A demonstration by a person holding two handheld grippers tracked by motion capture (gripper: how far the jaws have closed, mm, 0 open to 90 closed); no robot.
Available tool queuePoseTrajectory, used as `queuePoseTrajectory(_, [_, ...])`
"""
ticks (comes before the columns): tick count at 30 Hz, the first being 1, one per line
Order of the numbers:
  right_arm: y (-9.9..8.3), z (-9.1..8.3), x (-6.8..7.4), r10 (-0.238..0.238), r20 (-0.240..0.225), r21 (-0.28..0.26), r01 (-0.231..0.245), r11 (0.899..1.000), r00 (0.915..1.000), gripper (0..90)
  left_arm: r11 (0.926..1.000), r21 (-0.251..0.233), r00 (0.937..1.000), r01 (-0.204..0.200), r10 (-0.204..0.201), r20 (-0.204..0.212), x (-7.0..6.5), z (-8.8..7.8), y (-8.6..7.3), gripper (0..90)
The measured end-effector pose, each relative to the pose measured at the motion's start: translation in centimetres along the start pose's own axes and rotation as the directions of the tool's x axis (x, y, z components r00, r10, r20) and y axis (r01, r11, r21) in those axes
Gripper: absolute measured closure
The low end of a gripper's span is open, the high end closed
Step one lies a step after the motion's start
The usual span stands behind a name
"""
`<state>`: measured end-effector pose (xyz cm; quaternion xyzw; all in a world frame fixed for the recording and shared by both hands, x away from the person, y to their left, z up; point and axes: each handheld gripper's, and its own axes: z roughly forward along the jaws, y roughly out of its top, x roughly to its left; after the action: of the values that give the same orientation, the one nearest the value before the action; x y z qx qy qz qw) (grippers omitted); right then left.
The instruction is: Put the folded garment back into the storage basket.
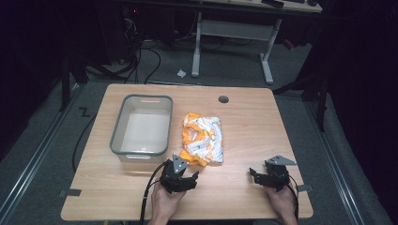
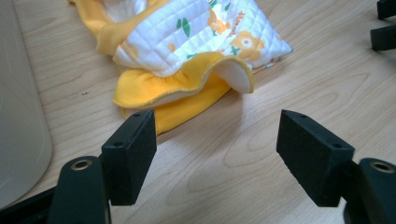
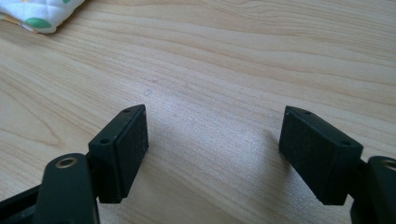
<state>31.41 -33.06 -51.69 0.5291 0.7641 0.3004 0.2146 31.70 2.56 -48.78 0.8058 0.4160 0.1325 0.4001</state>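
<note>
Black jaws of the left gripper (image 2: 217, 154) stand wide apart with bare wood between them, nothing held. In the left gripper view, the garment (image 2: 187, 51) lies at about twelve o'clock from those jaws, its yellow ruffled hem just beyond the left pad and not touching it. In the high view the left gripper (image 1: 184, 177) sits low on the table (image 1: 244, 122), with the crumpled garment (image 1: 202, 138) at one o'clock from it and the grey bin (image 1: 141, 124) at eleven o'clock, just beside the cloth. The right gripper (image 1: 259, 176) rests well apart at three o'clock, its jaws likewise wide and empty over plain wood (image 3: 215, 154); a white quilted corner of the garment shows at ten o'clock in the right gripper view.

My judgement: the garment is light, soft and limp, quilted cotton with a frilled edge, so it will sag and unfold when lifted rather than keep its shape. It should not slip much between the pads. The best hold looks to be the bunched yellow hem nearest the left gripper, where several layers stack.
</note>
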Motion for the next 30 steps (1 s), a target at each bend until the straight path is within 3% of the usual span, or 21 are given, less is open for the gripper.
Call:
queuePoseTrajectory(24, [0.0, 0.0, 0.0, 0.0, -0.001, 0.0, 0.0, 1.0, 1.0, 24.2, 0.9989, 0.02, 0.9989, -0.043, 0.043, -0.017, -0.1, 0.6, 4.6, 24.0])
queuePoseTrajectory(29, [0.0, 0.0, 0.0, 0.0, -0.001, 0.0, 0.0, 1.0, 1.0, 24.2, 0.9989, 0.03, 0.9988, -0.037, 0.038, -0.031, 0.2, 0.9, 5.4, 22.5])
queuePoseTrajectory(30, [0.0, 0.0, 0.0, 0.001, -0.001, 0.0, -0.001, 1.0, 1.0, 24.2, 0.9992, 0.034, 0.9994, -0.021, 0.022, -0.025, 0.4, 1.1, 5.7, 22.1])
